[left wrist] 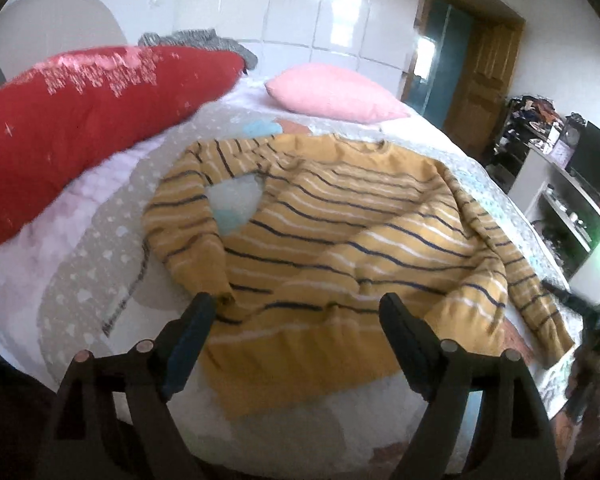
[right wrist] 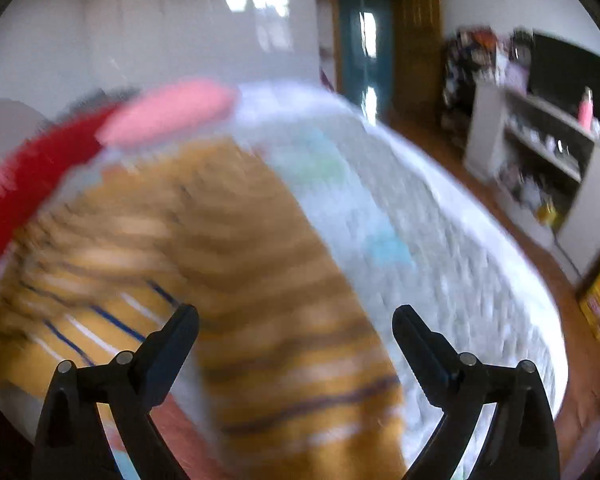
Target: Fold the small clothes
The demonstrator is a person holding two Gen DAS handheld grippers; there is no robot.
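The striped sweater (left wrist: 332, 240) lies flat at frame centre on the bed (left wrist: 80, 280). Left gripper (left wrist: 300, 316) and right gripper (right wrist: 296, 328) stand open, empty. Grasp each sleeve near its cuff; fold inward evenly.

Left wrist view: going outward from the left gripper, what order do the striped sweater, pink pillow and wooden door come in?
From the left gripper:
1. Striped sweater, spread on the bed right beneath the open jaws.
2. Pink pillow, beyond it at the bed's far end.
3. Wooden door, upper right, past the bed.

No lettering is legible (dark print on the bedspread (left wrist: 112, 280) blurs).
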